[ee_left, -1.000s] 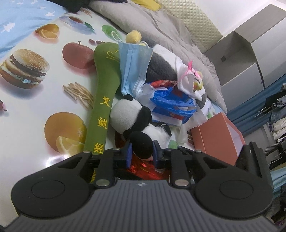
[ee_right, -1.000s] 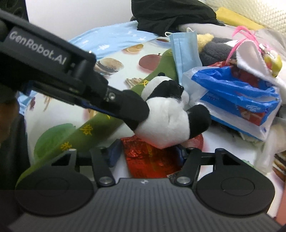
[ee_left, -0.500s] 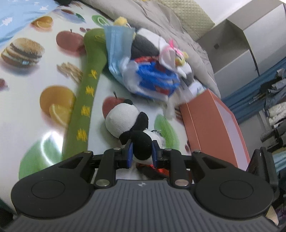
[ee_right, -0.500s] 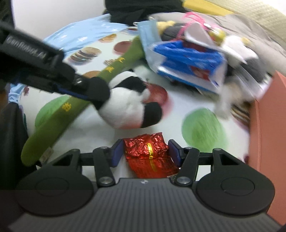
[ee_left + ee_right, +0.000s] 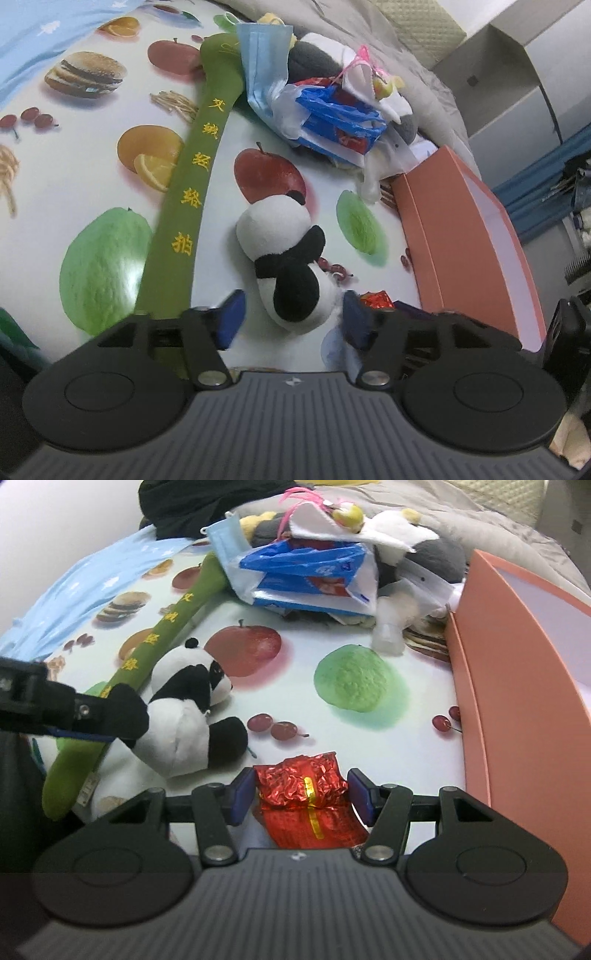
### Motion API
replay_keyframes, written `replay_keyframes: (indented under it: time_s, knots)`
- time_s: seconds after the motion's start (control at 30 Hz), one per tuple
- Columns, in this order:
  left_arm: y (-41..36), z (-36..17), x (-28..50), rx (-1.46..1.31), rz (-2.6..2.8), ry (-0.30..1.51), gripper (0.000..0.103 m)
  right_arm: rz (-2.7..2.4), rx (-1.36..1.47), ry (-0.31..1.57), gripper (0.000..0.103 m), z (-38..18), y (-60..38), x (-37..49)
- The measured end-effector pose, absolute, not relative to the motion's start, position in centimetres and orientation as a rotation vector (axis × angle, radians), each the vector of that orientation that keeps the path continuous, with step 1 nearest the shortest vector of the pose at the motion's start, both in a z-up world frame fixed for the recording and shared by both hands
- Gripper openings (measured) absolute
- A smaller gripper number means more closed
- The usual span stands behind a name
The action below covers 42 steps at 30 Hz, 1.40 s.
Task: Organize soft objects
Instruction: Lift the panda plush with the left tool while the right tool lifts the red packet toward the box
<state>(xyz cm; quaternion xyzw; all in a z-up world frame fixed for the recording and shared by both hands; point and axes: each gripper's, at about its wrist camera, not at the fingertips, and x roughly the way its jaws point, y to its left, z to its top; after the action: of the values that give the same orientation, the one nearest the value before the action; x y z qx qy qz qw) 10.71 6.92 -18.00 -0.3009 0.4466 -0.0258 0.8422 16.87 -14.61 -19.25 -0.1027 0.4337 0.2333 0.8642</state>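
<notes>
A black-and-white panda plush lies on the fruit-print tablecloth. My left gripper is open, its blue pads on either side of the panda's rear without gripping it. In the right wrist view the panda lies at left with the left gripper's finger beside it. My right gripper holds a crumpled red foil packet between its pads, low over the cloth. A long green plush stick with yellow characters lies left of the panda.
A pile of a blue face mask, blue-white plastic bags and grey-white plush toys sits at the back. An orange box stands along the right. Grey bedding lies behind.
My left gripper carried the panda away from the pile toward the near edge, then opened and let it go on the cloth. My right gripper drew back with the red foil packet.
</notes>
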Motion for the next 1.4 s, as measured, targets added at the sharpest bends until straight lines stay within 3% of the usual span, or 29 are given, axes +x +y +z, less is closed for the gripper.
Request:
replay_keyframes:
  time_s: [0.13,0.33,0.43,0.63,0.77,0.9,1.0,1.4]
  knots:
    - [6.4,-18.1,10.7,-0.648,-0.024,0.941,0.074,0.465,-0.175,0.923,0.059,-19.0,-15.3,17.0]
    - [5.5,-18.4,10.9,-0.656,-0.006,0.922,0.075,0.446,-0.126,0.931,0.060,-19.1,-15.9,16.7]
    - [5.4,-18.6,11.2,-0.666,-0.003,0.916,0.075,0.446,-0.105,0.954,0.073,-19.3,-16.0,16.6]
    - [4.7,-19.0,11.8,-0.638,0.012,0.916,0.073,0.473,-0.113,0.943,0.074,-19.9,-16.1,16.4]
    - [4.3,-19.4,12.0,-0.618,0.006,0.912,0.068,0.520,-0.163,0.905,0.073,-20.1,-15.6,16.0]
    - [4.3,-19.9,12.5,-0.618,0.025,0.911,0.054,0.520,-0.228,0.887,0.062,-20.6,-15.0,15.9]
    - [4.3,-20.1,12.6,-0.614,0.019,0.914,0.050,0.527,-0.243,0.883,0.057,-20.4,-14.8,15.9]
    - [4.3,-17.7,12.4,-0.507,0.012,0.896,0.042,0.422,-0.143,0.852,0.056,-17.2,-15.8,16.0]
